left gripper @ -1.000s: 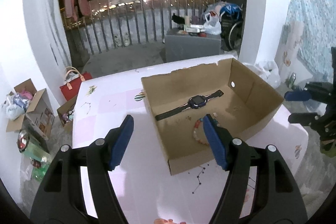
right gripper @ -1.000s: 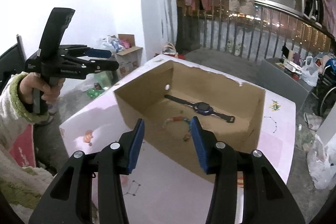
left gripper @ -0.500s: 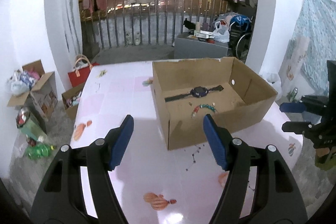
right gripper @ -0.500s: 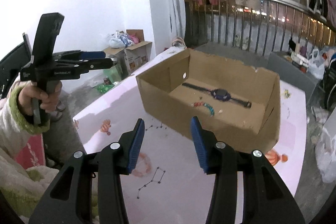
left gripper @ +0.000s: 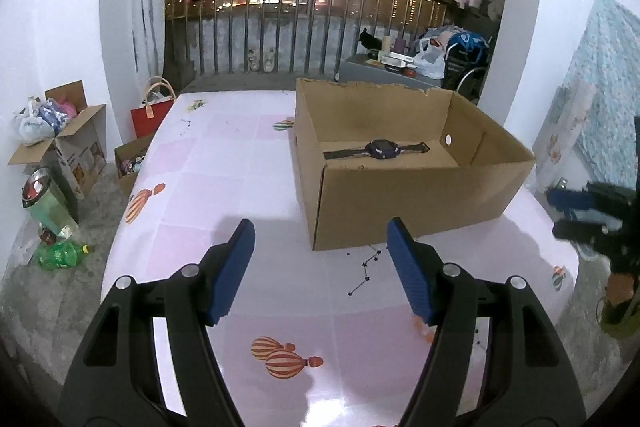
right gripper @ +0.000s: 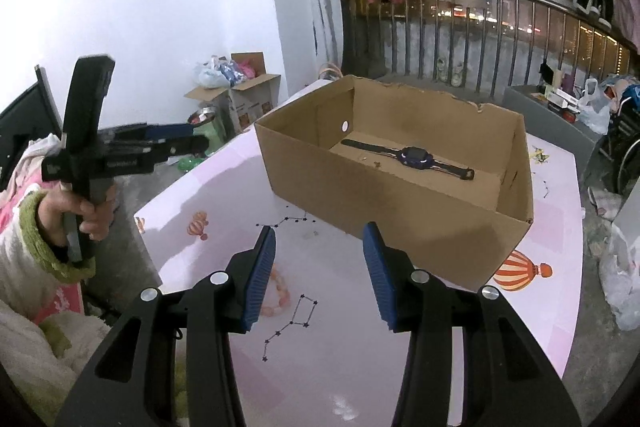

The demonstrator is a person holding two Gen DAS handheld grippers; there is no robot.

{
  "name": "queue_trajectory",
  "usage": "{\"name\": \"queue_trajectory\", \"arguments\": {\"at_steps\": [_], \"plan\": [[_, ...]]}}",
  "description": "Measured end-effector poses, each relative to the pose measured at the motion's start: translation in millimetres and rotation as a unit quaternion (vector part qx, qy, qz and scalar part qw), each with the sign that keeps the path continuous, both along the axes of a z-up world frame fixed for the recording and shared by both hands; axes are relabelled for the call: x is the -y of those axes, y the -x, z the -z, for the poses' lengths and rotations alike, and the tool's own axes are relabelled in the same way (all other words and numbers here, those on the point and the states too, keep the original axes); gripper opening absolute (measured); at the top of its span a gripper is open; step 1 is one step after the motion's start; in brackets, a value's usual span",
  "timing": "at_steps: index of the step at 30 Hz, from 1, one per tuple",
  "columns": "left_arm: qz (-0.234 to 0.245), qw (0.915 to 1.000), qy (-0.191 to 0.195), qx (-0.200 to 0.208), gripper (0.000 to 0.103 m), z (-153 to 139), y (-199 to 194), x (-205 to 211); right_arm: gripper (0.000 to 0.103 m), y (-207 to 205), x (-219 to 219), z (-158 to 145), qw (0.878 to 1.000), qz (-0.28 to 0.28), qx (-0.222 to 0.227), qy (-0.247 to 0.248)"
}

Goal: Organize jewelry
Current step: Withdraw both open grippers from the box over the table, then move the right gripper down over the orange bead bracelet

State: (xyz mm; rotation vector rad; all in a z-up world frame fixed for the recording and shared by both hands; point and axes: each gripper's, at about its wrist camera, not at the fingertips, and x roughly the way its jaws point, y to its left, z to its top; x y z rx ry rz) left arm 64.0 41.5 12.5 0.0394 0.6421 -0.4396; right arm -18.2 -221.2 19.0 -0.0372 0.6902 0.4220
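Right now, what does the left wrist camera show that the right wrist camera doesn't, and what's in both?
Only the left wrist view shows the red bag on the floor and the green bottle. Only the right wrist view shows the pink bead bracelet lying on the table beside the right tongs, and the hand holding the left tongs. Both show the cardboard box with the watch inside, on the pink table.

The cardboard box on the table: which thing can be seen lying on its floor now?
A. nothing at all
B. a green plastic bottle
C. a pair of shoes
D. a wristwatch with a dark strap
D: a wristwatch with a dark strap lies flat on the floor of the cardboard box, near the far wall, in both wrist views.
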Motion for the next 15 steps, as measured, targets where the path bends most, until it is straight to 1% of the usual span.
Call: {"name": "queue_trajectory", "arguments": {"at_steps": [4, 6, 9, 15], "plan": [[0.028, 0.9995, 0.012, 0.005, 0.065, 20, 0, -1, 0.045, -11, -3, 9, 1.000, -0.002, -0.016, 0.003], [0.044, 0.9990, 0.009, 0.006, 0.065, 29, -1, 2, 0.045, -17, -6, 16, 1.000, -0.006, -0.024, 0.008], [0.084, 0.9964, 0.010, 0.003, 0.065, 43, -1, 10, 0.045, -27, -11, 29, 0.999, -0.014, -0.036, 0.003], [0.142, 0.9898, 0.014, 0.002, 0.064, 58, 1, 23, 0.037, -38, -25, 45, 0.998, -0.039, -0.051, -0.006]]}}
